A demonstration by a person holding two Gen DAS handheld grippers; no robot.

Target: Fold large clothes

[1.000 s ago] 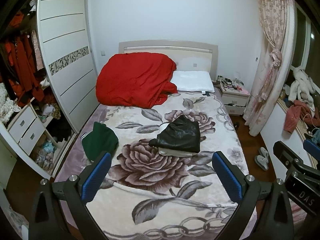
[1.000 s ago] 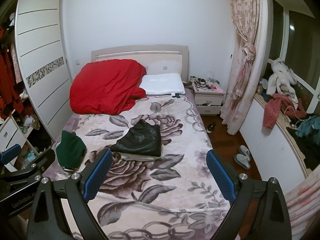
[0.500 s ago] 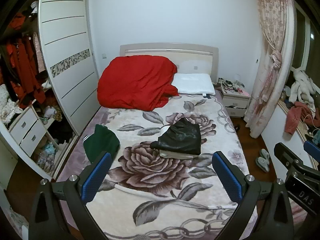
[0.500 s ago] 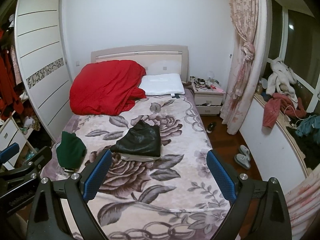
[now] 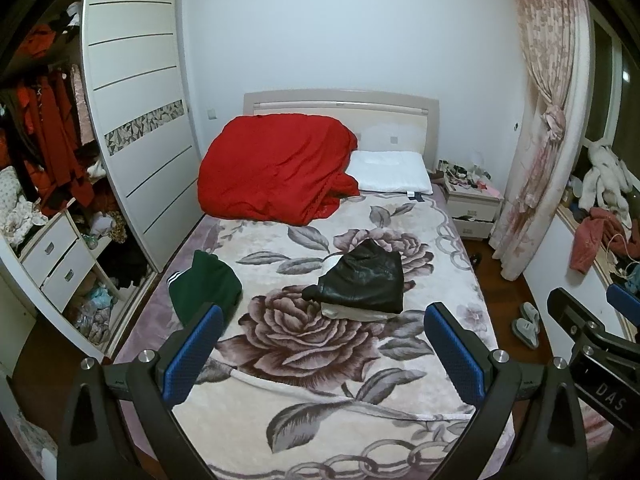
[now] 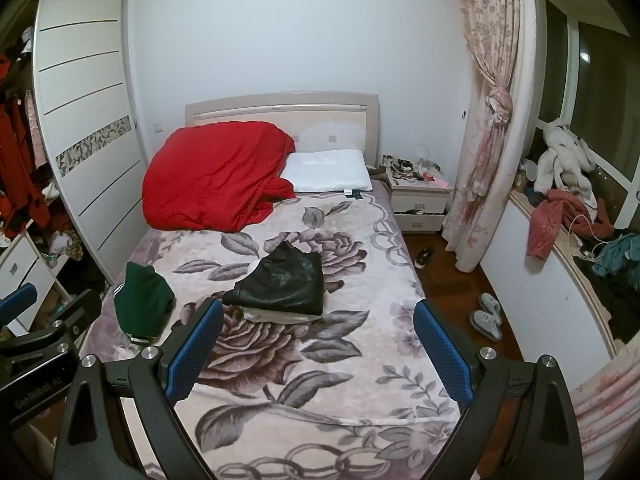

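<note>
A small white-walled bedroom fills both views, with a bed under a pale plush blanket printed with large mauve roses (image 5: 320, 380) (image 6: 340, 360) running from 6 o'clock up to a cream headboard at 12; a rumpled red quilt (image 5: 272, 168) (image 6: 216, 176) is heaped at about 11 o'clock, touching a white pillow (image 5: 390, 170) (image 6: 330, 170) just to its right; a folded black leather-look garment (image 5: 360, 280) (image 6: 286, 282) lies near the middle of the bed on top of a pale folded piece whose edge shows beneath it; a folded dark green garment with white stripes (image 5: 204, 284) (image 6: 142, 304) sits at 9 o'clock by the bed's left edge, well apart from the black one; a white sliding-door wardrobe (image 5: 136, 120) (image 6: 84, 120) stands at 10 o'clock, a pink floral curtain (image 5: 540, 120) (image 6: 492, 112) tied back at 2 o'clock, and a cream bedside cabinet (image 5: 472, 204) (image 6: 420, 200) between bed and curtain; compared with a second ago, the left wrist view has tipped slightly so the bed and headboard sit a little lower in frame, while the garments lie where they lay; the left gripper (image 5: 320, 352) hangs above the foot of the bed, its blue-padded fingers spread wide with nothing between them; the right gripper (image 6: 318, 348) is level beside it, equally wide and empty, neither touching the cloth.
</note>
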